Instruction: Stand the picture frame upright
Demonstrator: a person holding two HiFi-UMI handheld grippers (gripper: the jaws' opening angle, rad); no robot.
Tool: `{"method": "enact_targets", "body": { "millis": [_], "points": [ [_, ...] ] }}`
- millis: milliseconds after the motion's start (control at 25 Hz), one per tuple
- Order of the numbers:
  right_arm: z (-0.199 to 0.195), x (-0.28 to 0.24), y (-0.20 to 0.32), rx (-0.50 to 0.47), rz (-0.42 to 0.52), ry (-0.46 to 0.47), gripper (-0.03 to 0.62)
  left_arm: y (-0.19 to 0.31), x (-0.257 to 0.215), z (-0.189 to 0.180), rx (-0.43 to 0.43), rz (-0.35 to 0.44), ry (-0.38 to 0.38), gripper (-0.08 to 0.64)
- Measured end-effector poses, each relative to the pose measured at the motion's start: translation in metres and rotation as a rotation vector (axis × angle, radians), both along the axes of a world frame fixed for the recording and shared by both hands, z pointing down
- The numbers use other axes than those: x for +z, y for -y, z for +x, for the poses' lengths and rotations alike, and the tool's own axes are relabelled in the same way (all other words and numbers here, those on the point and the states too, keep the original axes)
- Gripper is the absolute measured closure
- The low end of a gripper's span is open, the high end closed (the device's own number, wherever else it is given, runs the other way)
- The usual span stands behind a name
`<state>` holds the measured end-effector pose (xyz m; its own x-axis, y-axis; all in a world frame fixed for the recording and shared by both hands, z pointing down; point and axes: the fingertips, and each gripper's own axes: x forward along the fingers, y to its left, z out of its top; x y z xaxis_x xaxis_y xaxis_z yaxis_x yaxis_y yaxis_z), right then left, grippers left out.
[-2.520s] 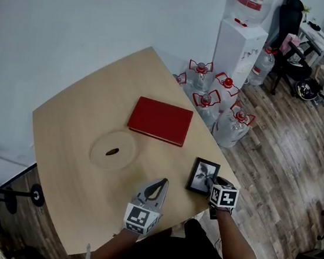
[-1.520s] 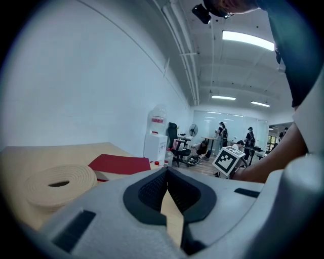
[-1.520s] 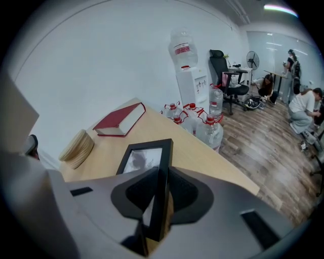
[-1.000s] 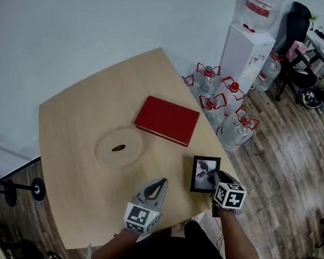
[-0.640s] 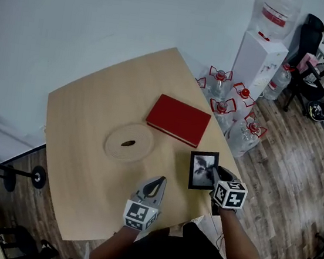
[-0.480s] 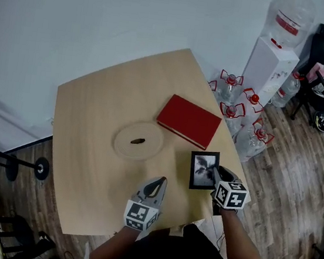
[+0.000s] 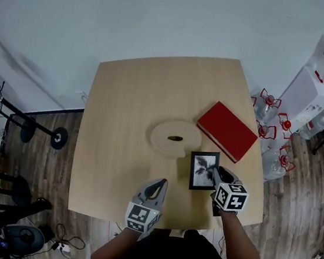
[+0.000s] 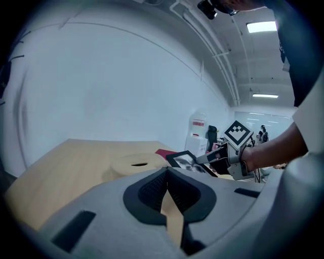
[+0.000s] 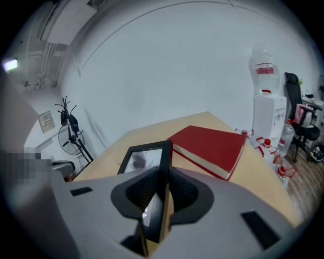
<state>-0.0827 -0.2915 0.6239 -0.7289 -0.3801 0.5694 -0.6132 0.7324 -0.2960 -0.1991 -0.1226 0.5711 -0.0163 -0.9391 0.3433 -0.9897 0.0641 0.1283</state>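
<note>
A small black picture frame (image 7: 203, 170) with a dark plant print is held above the light wooden table (image 7: 122, 115), near its front right part. My right gripper (image 7: 217, 179) is shut on the frame's right edge. In the right gripper view the picture frame (image 9: 147, 159) stands edge-on between the two pads, tilted. It also shows in the left gripper view as a slanted picture frame (image 8: 183, 160). My left gripper (image 7: 157, 186) hovers over the table's front edge, jaws closed, holding nothing.
A red book (image 7: 227, 130) lies on the table behind the frame, and a round wooden disc (image 7: 175, 138) with a slot sits left of it. Water bottles (image 7: 274, 126) and a dispenser (image 7: 322, 76) stand on the floor to the right. A fan stand (image 7: 26, 126) is at left.
The head view has swung round, so the table now looks squarer. The frame has risen from lying flat near the right edge and is held more upright. The left gripper has stayed put.
</note>
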Motion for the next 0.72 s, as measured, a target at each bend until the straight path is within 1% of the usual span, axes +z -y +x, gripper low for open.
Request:
{"method": "enact_targets", "body": {
  "millis": [280, 400, 560, 720],
  "points": [
    [-0.068, 0.005, -0.027, -0.133, 0.001, 0.001, 0.523, -0.043, 0.004, -0.039, -0.135, -0.013, 0.003, 0.565],
    [-0.089, 0.007, -0.036, -0.167, 0.005, -0.001, 0.523, -0.06, 0.005, -0.051, -0.182, -0.014, 0.005, 0.565],
    [-0.099, 0.014, -0.043, -0.179, 0.007, -0.012, 0.523, -0.073, 0.008, -0.058, -0.217, -0.015, 0.007, 0.565],
    [-0.103, 0.021, -0.049, -0.175, 0.024, -0.027, 0.523, -0.079, 0.009, -0.061, -0.231, -0.012, 0.002, 0.565]
  ]
}}
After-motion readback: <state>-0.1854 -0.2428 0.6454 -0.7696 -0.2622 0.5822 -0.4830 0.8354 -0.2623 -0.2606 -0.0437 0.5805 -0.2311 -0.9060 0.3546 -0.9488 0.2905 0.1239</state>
